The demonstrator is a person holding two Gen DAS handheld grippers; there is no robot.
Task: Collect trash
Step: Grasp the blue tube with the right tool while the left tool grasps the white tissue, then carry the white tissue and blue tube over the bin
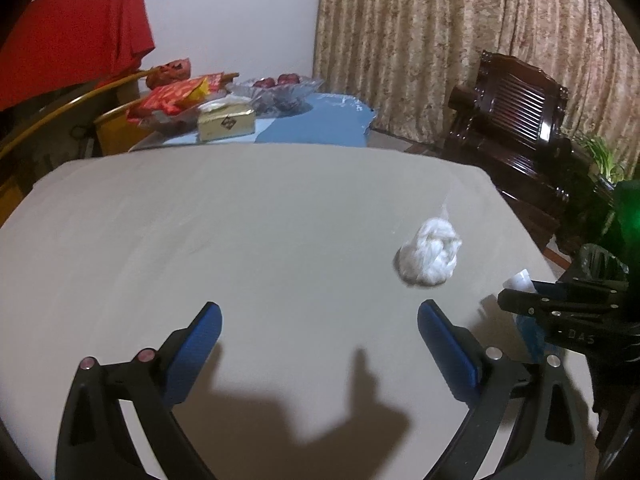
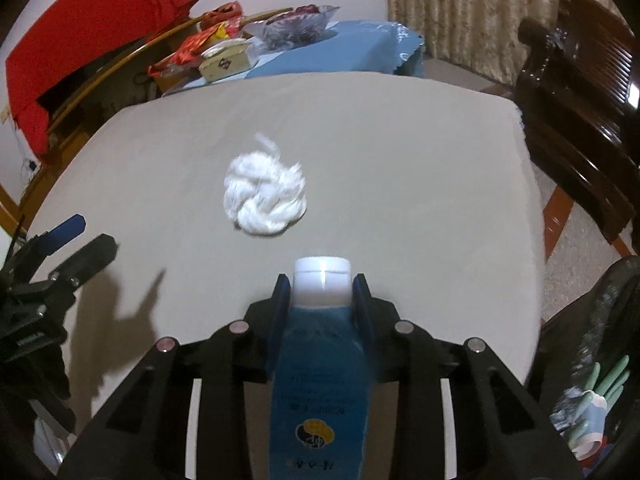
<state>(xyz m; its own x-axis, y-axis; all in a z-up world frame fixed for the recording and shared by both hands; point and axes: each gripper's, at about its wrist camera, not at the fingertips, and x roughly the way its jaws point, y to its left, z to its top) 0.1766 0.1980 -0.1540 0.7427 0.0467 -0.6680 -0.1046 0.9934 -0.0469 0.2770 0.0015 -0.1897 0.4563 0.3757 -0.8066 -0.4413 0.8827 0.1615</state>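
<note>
A crumpled white plastic bag (image 1: 430,251) lies on the beige table (image 1: 240,220), ahead and right of my left gripper (image 1: 320,320), which is open and empty just above the table. It also shows in the right wrist view (image 2: 266,197). My right gripper (image 2: 322,288) is shut on a blue bottle (image 2: 320,380) with a white cap (image 2: 322,280), held over the table's near edge. The right gripper also shows at the right edge of the left wrist view (image 1: 560,308).
A black trash bag (image 2: 600,360) holding gloves and other litter hangs at the table's right side. A second table with a blue cloth (image 1: 312,120) carries a tissue box (image 1: 226,122), snack packets and a fruit bowl. A dark wooden chair (image 1: 516,120) stands at the right.
</note>
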